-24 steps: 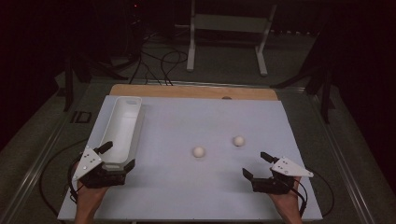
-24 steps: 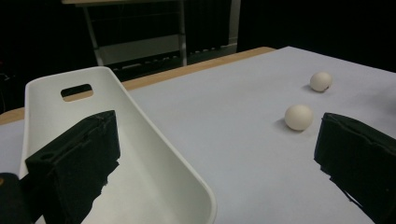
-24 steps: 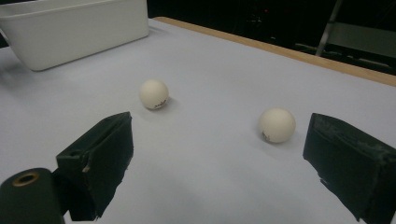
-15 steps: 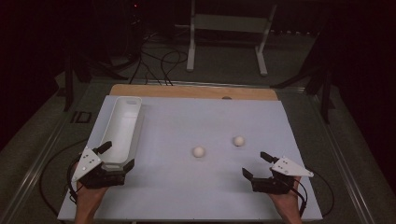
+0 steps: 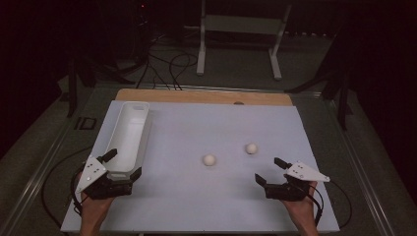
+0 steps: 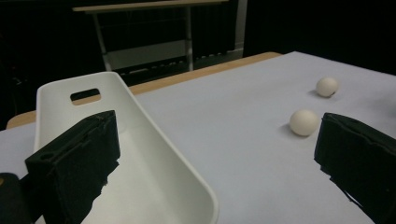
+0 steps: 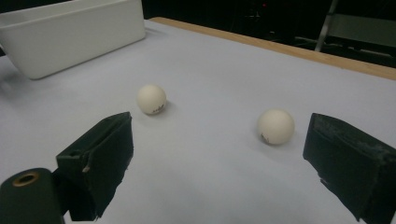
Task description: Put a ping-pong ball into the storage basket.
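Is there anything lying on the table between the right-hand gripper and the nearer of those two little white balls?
No. In the high view, only bare white tabletop separates the right gripper from the nearer ball; the right gripper view shows the same.

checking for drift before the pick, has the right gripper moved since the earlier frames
No. In the high view the right gripper keeps its place near the mat's front right corner, below the two balls, jaws open and empty.
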